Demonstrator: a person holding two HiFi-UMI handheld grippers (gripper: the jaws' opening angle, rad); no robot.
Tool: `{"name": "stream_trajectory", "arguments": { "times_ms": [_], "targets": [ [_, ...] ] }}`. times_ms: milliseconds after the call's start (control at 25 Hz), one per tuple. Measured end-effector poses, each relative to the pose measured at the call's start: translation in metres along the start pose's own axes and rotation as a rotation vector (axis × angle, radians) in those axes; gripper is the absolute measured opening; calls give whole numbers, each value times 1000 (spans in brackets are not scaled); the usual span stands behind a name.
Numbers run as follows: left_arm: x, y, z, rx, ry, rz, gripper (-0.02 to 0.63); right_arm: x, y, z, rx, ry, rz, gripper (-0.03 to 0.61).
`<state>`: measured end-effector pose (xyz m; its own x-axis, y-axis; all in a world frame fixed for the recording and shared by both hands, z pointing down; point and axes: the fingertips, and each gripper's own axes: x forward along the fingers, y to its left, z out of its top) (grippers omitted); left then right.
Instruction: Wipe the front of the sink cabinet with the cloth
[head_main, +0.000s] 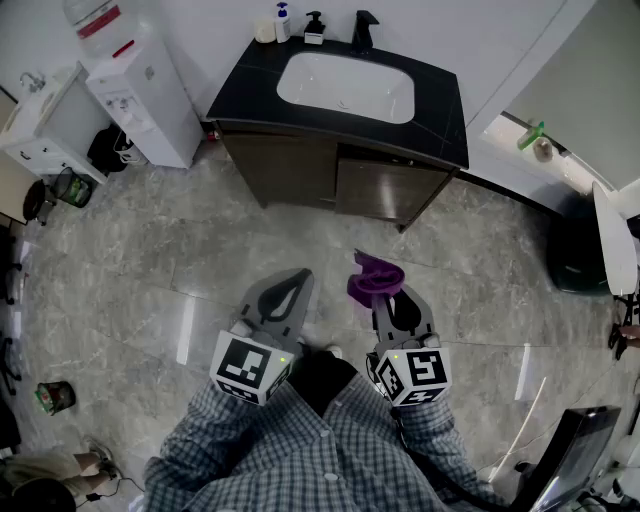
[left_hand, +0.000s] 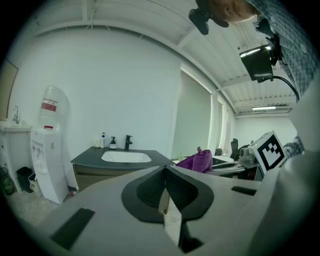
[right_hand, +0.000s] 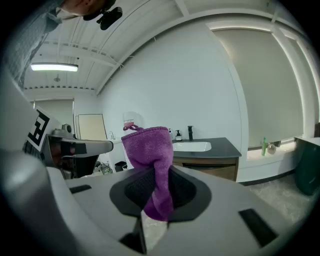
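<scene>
Purple cloth (right_hand: 150, 160) was pinched in my R claw (head_main: 392, 300), jaws shut tight on its lower fold, bulk bunched up beyond the tips. L claw (left_hand: 165, 172) sat just to the left of it, jaws together w/ nothing between them. Sink cabinet (head_main: 330, 175) stood well ahead of both claws, bare floor (head_main: 150, 250) between. So by my read: cloth pickup done, wiping not begun, no contact w/ the cabinet front yet. Left to do, I judged: close the gap, press cloth to the doors, sweep across. Cloth's long axis ran along the R claw's jaw line, fat end pointing fwd toward the cabinet and thin tail trailing back between the jaws.
</scene>
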<state>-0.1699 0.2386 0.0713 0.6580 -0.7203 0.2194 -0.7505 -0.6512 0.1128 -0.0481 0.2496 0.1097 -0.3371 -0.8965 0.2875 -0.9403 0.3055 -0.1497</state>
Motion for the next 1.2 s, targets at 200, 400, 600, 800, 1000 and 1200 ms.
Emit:
{"name": "stream_trajectory", "arguments": {
  "times_ms": [200, 400, 600, 800, 1000, 1200],
  "targets": [
    [2, -1, 0, 2, 2, -1, 11, 1, -1, 1, 14, -3, 4, 74],
    [3, -4, 1, 4, 1, -5, 11, -1, -3, 0, 17, -2, 3, 74],
    [5, -7, 0, 4, 6, 0, 11, -3, -7, 0, 19, -3, 5, 74],
    [3, -9, 2, 5, 4, 4, 11, -6, -8, 0, 22, -3, 6, 74],
    [6, -17, 1, 8, 5, 13, 11, -10, -15, -1, 28, -7, 15, 74],
    [8, -27, 1, 11, 8, 28, 11, -16, -23, -3, 30, -6, 30, 74]
  ]
}}
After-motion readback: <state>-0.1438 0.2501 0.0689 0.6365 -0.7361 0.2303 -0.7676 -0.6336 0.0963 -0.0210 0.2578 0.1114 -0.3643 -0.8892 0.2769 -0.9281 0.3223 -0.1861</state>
